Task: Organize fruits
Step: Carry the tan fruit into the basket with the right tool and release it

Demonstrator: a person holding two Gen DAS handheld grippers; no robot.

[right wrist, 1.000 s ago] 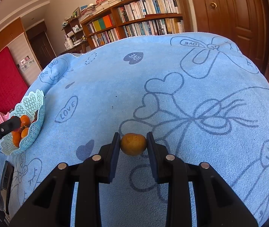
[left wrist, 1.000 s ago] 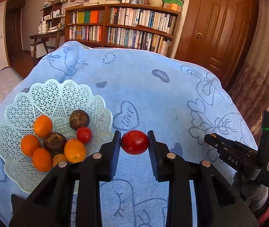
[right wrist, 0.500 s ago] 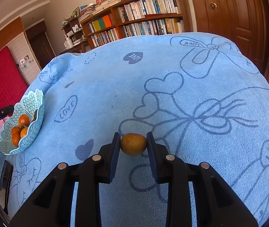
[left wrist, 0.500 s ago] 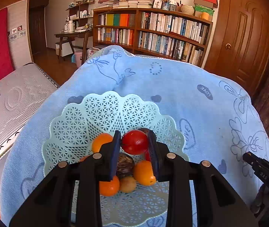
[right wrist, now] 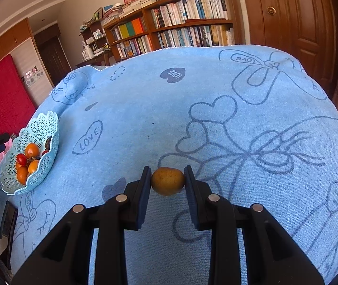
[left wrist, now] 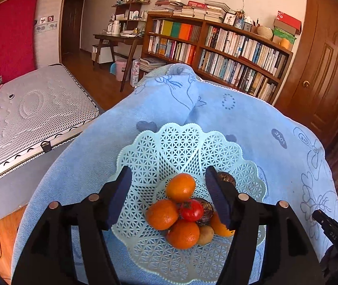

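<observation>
Fruit sits piled in a pale green lattice basket at the centre of the left wrist view, on a table covered by a blue cloth printed with hearts and bows. The left hand-held gripper hovers over the basket with its jaws spread wide apart and nothing between them. Below it, in the lower middle of the frame, a red tomato rests on top of the pile, touching several oranges and a dark brown fruit; a small tan fruit lies at the near edge of the heap.

In the right wrist view the right hand-held gripper is clamped on a yellow-brown fruit, its two pads pressing the sides, in the lower centre of the frame above the cloth. The basket appears at the left edge of this view, well apart from the held fruit. A bookshelf fills the upper middle, with a wooden door at the upper right.
</observation>
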